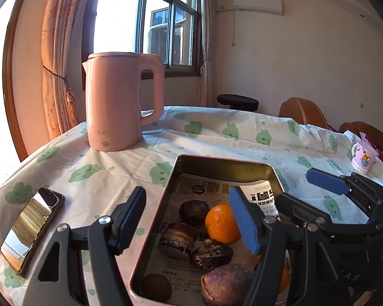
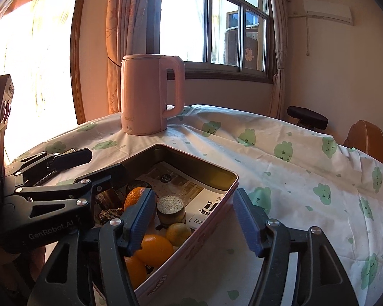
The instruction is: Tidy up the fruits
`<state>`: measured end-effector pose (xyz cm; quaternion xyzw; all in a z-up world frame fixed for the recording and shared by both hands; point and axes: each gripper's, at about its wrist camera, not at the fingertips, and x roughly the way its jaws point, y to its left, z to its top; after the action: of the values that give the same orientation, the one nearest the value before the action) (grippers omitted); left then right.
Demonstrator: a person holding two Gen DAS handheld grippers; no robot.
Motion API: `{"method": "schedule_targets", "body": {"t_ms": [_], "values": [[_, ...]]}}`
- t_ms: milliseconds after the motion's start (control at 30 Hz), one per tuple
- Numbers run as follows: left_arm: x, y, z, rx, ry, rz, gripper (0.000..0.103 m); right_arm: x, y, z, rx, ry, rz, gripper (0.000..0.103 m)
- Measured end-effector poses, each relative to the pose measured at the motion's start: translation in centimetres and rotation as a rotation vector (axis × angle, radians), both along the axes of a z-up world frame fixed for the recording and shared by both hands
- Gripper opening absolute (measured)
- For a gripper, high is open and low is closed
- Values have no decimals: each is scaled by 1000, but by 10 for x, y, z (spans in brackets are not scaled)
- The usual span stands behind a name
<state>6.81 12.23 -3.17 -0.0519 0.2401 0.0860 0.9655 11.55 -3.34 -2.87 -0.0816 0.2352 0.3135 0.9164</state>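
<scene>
Hiding part of the tin point(image 2: 191, 239) | oranges point(image 2: 154, 250) | right tongs point(image 2: 191, 219) agape

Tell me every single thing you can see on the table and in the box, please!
Tin box: one, metal, pink outside, in the middle of the table, lined with printed paper.
Oranges: at least three, orange, inside the box.
Dark fruits: several, brown and purple, inside the box; exact count hard to tell.
Cut stalk piece: one, pale top, upright in the box.
Kettle: one, pink, at the table's far side by the window.
Phone: one, dark, shiny, lying on the cloth left of the box.
Cup: one, pink with pictures, far right on the table.
Tablecloth: one, white with green clouds.
Left tongs: black and blue, open, over the box.
Right tongs: black and blue, open, over the box's edge.
</scene>
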Motion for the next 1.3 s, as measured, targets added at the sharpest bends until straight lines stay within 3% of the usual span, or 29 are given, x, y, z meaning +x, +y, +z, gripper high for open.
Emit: {"method": "schedule_targets", "body": {"t_ms": [633,1300], "values": [[-6,1,3,19,-36,38,90,-3,-14,5,61,-34,-52,83],[-8,3,3,23,-44,53,94,-4,-16,5,69,-40,-58,86]]}}
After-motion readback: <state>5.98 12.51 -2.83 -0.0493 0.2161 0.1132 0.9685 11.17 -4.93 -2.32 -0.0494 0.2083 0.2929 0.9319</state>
